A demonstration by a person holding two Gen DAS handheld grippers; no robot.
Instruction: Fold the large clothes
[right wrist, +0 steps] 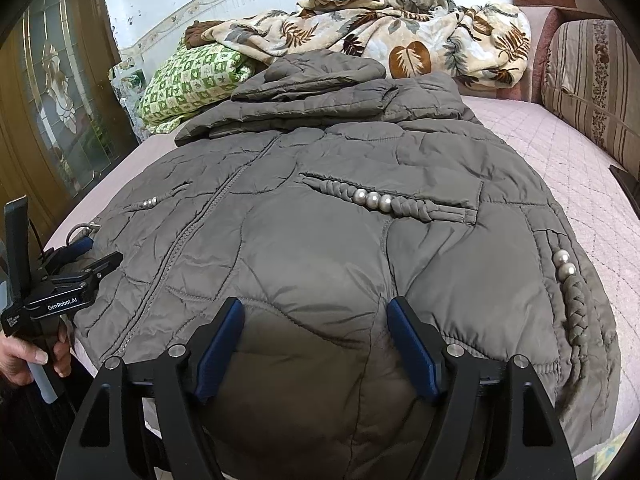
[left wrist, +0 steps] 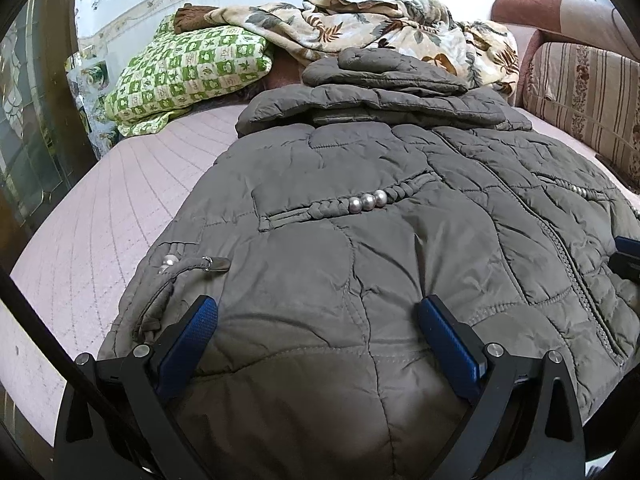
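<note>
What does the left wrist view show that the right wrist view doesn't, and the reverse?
Only the left wrist view: the left gripper from behind, jaws wide over the jacket's hem, and a metal-ringed cord end.

Only the right wrist view: the person's hand holding the left gripper's handle, and the right gripper with jaws apart.

Both: the grey quilted jacket zipped up on the pink bed, green checked quilt, leaf-print blanket.

Grey-brown quilted jacket (left wrist: 360, 280), green-checked pillow (left wrist: 188, 72)
</note>
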